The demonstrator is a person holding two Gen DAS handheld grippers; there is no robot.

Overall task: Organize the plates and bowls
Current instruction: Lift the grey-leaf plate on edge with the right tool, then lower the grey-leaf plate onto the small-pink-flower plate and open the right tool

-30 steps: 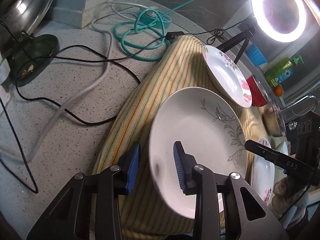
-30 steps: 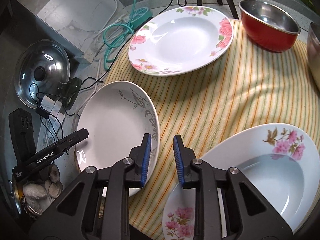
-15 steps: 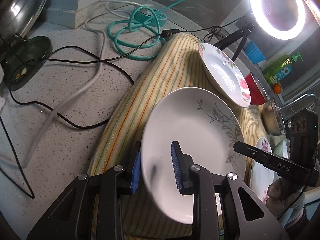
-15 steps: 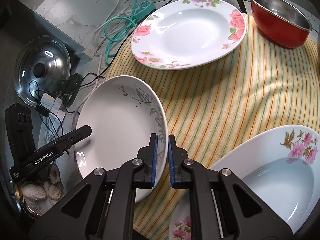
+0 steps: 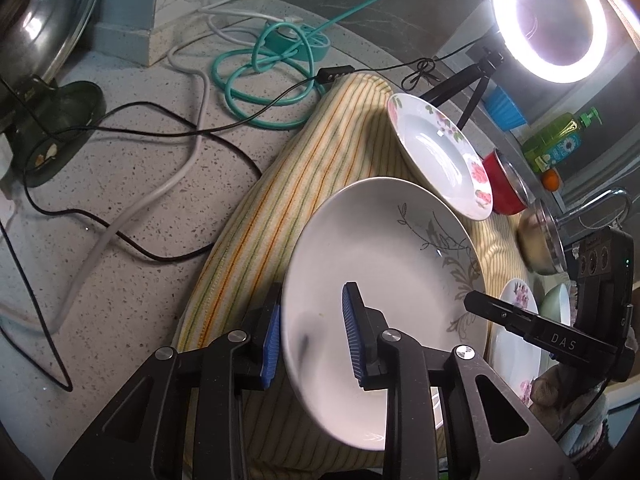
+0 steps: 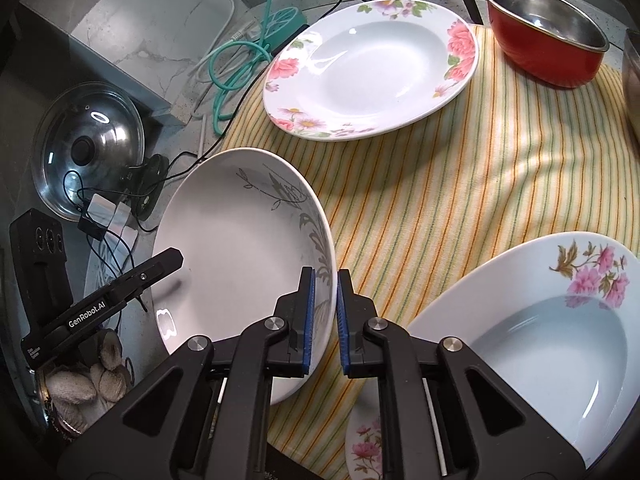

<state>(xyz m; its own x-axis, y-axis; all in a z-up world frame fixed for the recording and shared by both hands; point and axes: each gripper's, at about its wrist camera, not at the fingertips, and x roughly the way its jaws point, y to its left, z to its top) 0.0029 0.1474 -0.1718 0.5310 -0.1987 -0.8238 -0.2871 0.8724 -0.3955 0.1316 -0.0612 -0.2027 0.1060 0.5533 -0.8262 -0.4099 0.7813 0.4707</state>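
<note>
A white plate with a grey leaf pattern point(image 5: 384, 248) point(image 6: 240, 248) is held tilted over the left end of the striped cloth point(image 6: 440, 184). My left gripper point(image 5: 310, 340) is shut on its left rim, one blue pad outside and one inside the plate. In the right wrist view my right gripper point(image 6: 325, 320) is shut on the opposite rim. Each view shows the other gripper's finger at the plate's far side: the right one point(image 5: 520, 328), the left one point(image 6: 120, 296). A rose-rimmed plate point(image 6: 372, 68) and a red bowl point(image 6: 548, 32) sit at the far end of the cloth.
A pink-flowered deep plate point(image 6: 540, 340) lies at the near right with a smaller flowered plate point(image 6: 364, 448) under its edge. A steel bowl point(image 5: 540, 240) stands by the red one. Cables point(image 5: 260, 80), a glass pot lid point(image 6: 88, 148) and a ring light point(image 5: 548, 20) surround the cloth.
My right gripper closed from open onto the leaf plate's rim. My left jaws narrowed onto the other rim. The plate tipped up a little between them.
</note>
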